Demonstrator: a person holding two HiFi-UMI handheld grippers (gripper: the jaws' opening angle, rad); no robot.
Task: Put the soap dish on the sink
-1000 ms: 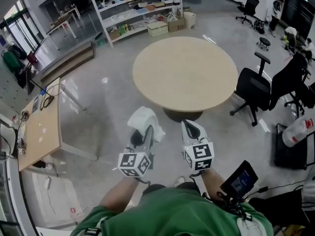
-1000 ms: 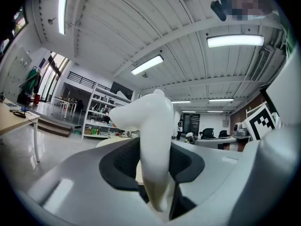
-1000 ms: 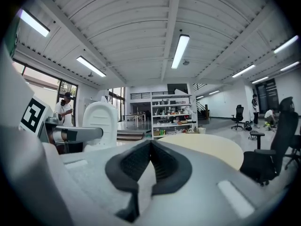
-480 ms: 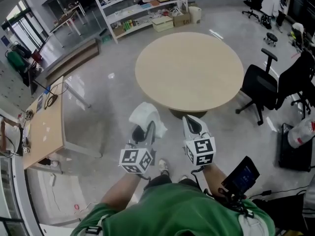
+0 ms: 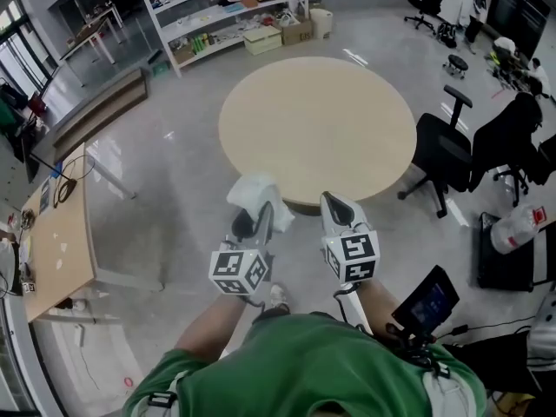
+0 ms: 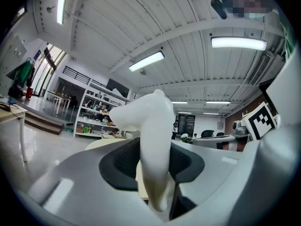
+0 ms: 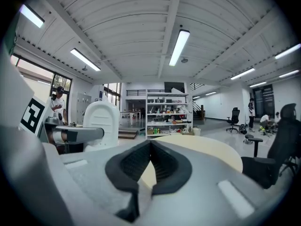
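A white soap dish stands on edge in my left gripper, whose jaws are shut on it. In the left gripper view the soap dish rises between the dark pads, its lower rim pinched between them. To its right my right gripper is held at the same height, jaws shut with nothing between them; the right gripper view shows its pads touching at the tips. The soap dish appears there at the left. Both grippers point level toward a round beige table. No sink is in view.
Black office chairs stand right of the table. White shelves with boxes line the back. A wooden desk stands at the left. A phone hangs at the person's right hip. The floor is polished grey concrete.
The person has walked forward with both grippers. The round table has come closer and the view has swung, so the shelves and desk have slid left. The grip on the soap dish is unchanged.
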